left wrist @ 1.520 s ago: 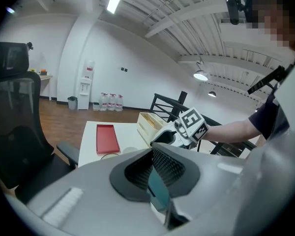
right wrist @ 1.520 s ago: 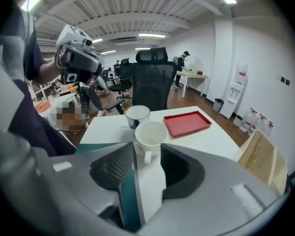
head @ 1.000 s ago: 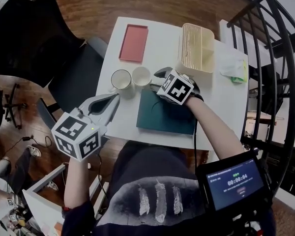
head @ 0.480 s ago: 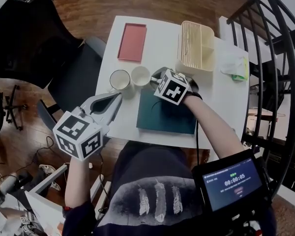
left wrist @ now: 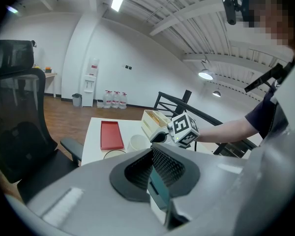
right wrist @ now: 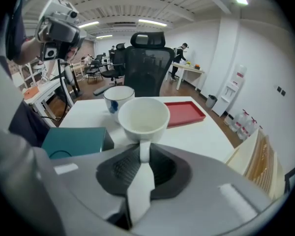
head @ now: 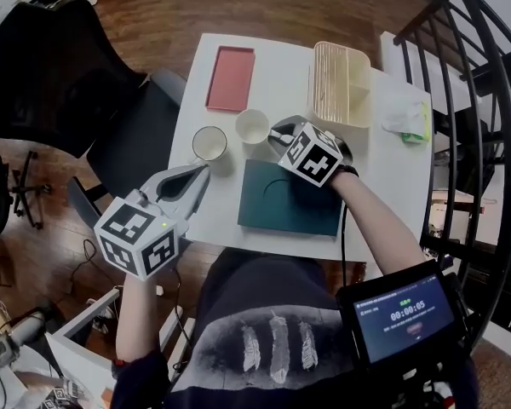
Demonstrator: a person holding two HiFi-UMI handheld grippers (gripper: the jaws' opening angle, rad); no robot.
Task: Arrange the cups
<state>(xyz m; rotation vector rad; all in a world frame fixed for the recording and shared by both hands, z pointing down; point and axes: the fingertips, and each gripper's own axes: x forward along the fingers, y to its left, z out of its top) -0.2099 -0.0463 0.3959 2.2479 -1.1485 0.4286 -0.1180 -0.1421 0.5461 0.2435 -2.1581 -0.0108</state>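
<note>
The right gripper [right wrist: 143,152] has its fingers pinching the thin handle of the plain white cup [right wrist: 143,116]. This cup is over the white desk [head: 281,66], just beside the white mug with a blue mark [right wrist: 119,98] and near the flat red tray [right wrist: 184,111]. I cannot tell if it touches the desk. The left gripper [head: 198,173] waits by the desk edge, its fingers pressed together on nothing. I think the cup is being lined up. Keep it level, grip the handle tight, and set it down softly without bumping the mug.
</note>
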